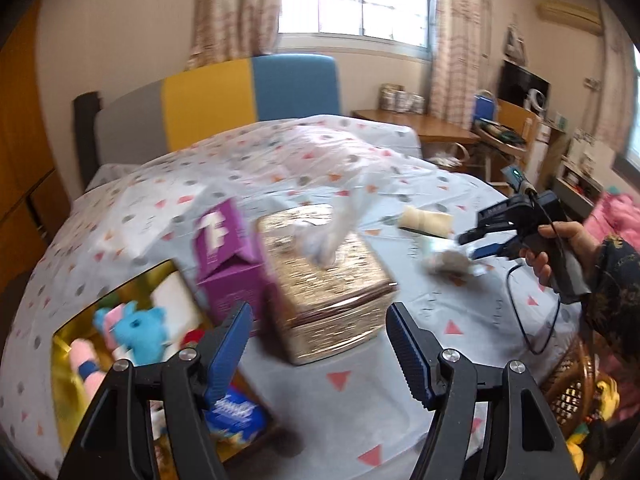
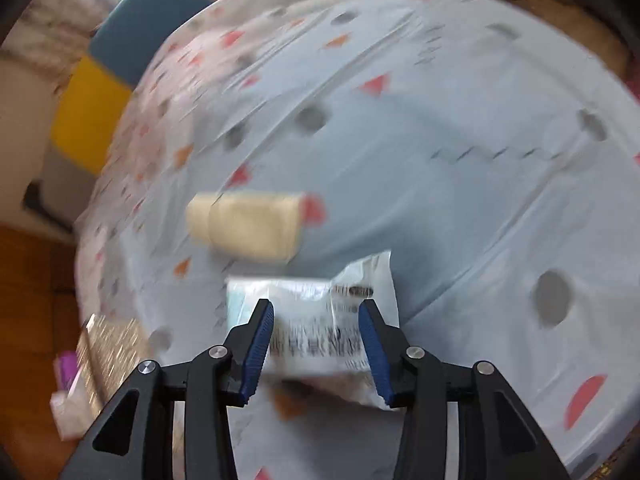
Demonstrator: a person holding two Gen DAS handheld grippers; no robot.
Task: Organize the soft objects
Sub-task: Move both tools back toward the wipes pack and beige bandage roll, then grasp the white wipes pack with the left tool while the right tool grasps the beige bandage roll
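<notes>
Right hand-held gripper (image 2: 316, 348) is angled down over the bed (image 2: 460, 184), jaws apart, and between its blue pads sits a clear plastic packet (image 2: 316, 320) with dark print, lying flat on the sheet; the pads stand clear of the packet's sides, so nothing is gripped (the picture is smeared, so the print is unreadable). Just beyond the packet lies a cream-coloured roll (image 2: 248, 222), on its side, close to the packet but whether they touch I cannot tell. Over in the left wrist view, the left hand-held gripper (image 1: 320, 344) is wide open and empty, hovering above the bed's near edge. Straight ahead of it stands a gold tissue box (image 1: 328, 280) with a white tissue (image 1: 336, 224) sticking up out of the top. Tight against the box's left side stands a purple carton (image 1: 228, 256). Down at the near left corner of the bed there is a gold-lined box (image 1: 76, 364), open at the top and full of soft toys: a blue plush (image 1: 140, 324) in the middle, a pink plush (image 1: 86, 364) at the near side, and a blue packet (image 1: 236, 412) behind the left finger. From this side you also see the person's hand (image 1: 556, 256) around the right tool's grip, a black cable (image 1: 548, 320) looping below it, with the packet and roll lying towards the bed's right edge.
</notes>
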